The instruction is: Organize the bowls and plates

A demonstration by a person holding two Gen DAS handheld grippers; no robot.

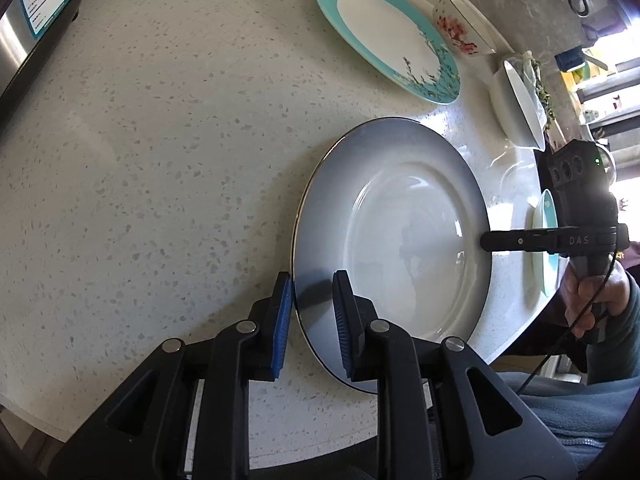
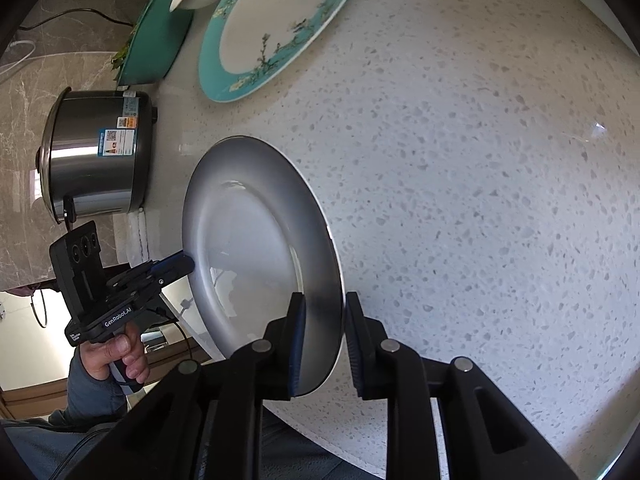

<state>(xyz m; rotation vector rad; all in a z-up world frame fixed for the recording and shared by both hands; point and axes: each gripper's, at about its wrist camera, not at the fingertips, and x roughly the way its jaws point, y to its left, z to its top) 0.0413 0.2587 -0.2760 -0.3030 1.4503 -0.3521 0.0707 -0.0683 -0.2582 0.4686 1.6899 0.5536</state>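
A grey plate with a dark rim (image 1: 400, 232) lies near the counter's front edge; it also shows in the right wrist view (image 2: 256, 240). My left gripper (image 1: 310, 320) straddles its left rim, pads (image 1: 282, 320) on either side with a small gap. My right gripper (image 2: 324, 344) straddles the opposite rim the same way and appears in the left wrist view (image 1: 486, 240) at the plate's right edge. A teal floral plate (image 1: 384, 36) lies farther back, also in the right wrist view (image 2: 276, 20).
A floral bowl (image 1: 460, 24) and a white bowl (image 1: 516, 104) stand behind the plates. A small teal dish (image 1: 546, 240) sits at the right. A steel rice cooker (image 2: 96, 152) and a green basin (image 2: 156, 44) stand at the counter's far side. The counter's edge runs close by.
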